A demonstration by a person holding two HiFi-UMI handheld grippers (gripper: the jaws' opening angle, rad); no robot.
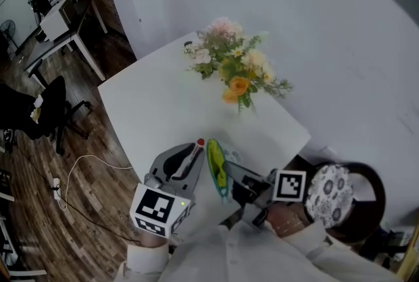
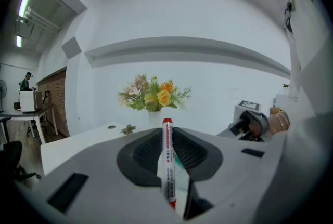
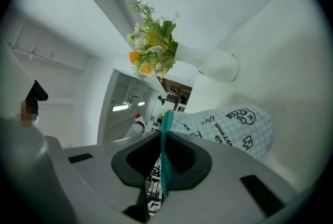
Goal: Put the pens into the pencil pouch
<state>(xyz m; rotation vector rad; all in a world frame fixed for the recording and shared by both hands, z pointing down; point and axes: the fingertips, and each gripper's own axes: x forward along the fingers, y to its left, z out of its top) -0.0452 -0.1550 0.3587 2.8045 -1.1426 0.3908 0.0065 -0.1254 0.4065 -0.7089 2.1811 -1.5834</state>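
My left gripper (image 1: pixel 194 156) is shut on a white marker (image 1: pixel 196 151) with a red cap, which points away from me. In the left gripper view the marker (image 2: pixel 167 163) stands upright between the jaws of the left gripper (image 2: pixel 167 137). The pencil pouch (image 1: pixel 217 168) shows a yellow-green inside and a teal edge, just right of the marker's cap. My right gripper (image 1: pixel 234 177) is shut on the pouch's teal zipper edge (image 3: pixel 165 163). The pouch (image 3: pixel 229 123) is pale blue check with small black drawings. The marker's red cap (image 3: pixel 138 117) shows beyond the zipper edge.
A white vase of yellow, pink and white flowers (image 1: pixel 234 71) stands at the far side of the white table (image 1: pixel 157 107). The flowers (image 2: pixel 153 94) face the left gripper. Wooden floor, a black chair (image 1: pixel 49 110) and a white cable (image 1: pixel 78 166) lie left of the table.
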